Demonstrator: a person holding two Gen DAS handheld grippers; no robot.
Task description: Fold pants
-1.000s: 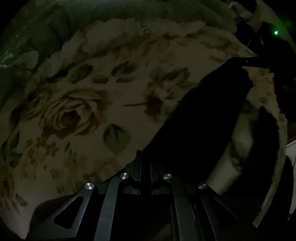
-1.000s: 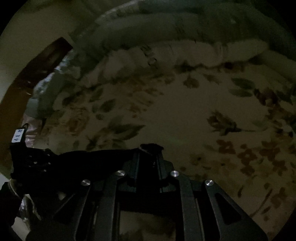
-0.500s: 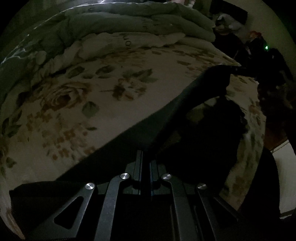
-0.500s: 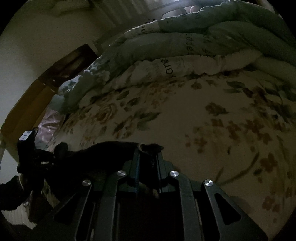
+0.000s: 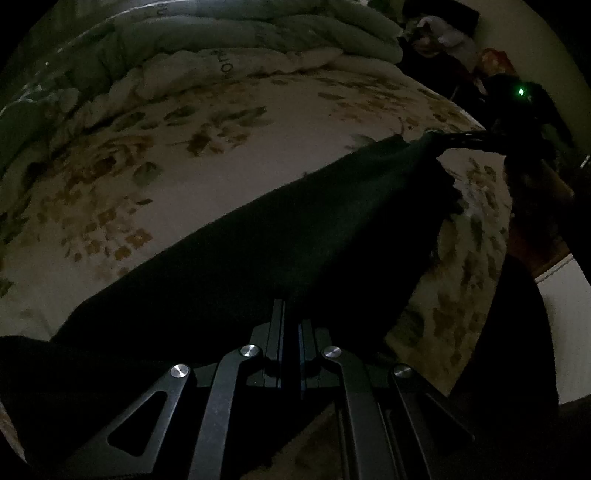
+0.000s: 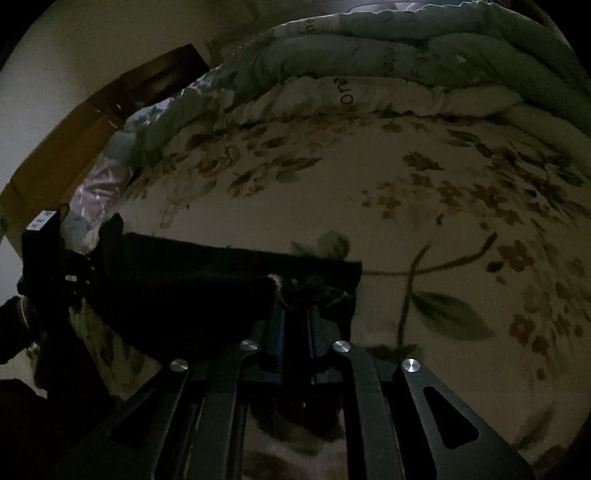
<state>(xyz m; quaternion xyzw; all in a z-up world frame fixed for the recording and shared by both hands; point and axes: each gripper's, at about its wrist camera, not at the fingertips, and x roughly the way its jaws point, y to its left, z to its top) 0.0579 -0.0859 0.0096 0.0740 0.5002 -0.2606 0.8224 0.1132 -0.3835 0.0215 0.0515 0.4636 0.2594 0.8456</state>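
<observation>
The black pants [image 5: 295,236] hang stretched between my two grippers above a floral bedsheet [image 5: 184,177]. My left gripper [image 5: 290,310] is shut on one end of the pants. My right gripper [image 6: 293,295] is shut on the other end, where the cloth [image 6: 192,280] bunches at the fingertips. In the left wrist view the right gripper [image 5: 476,138] shows at the far right, pinching the pants' corner. In the right wrist view the left gripper [image 6: 70,262] shows at the far left, holding the other end. The room is dim.
A rolled pale green duvet [image 6: 406,55] lies along the far side of the bed. A wooden headboard [image 6: 92,125] and a pillow [image 6: 99,188] are at the left. Dark clutter [image 5: 443,33] sits beyond the bed's right edge.
Both grippers have risen and tilted up, pulling the pants taut between them. The pants now span in a long band above the sheet.
</observation>
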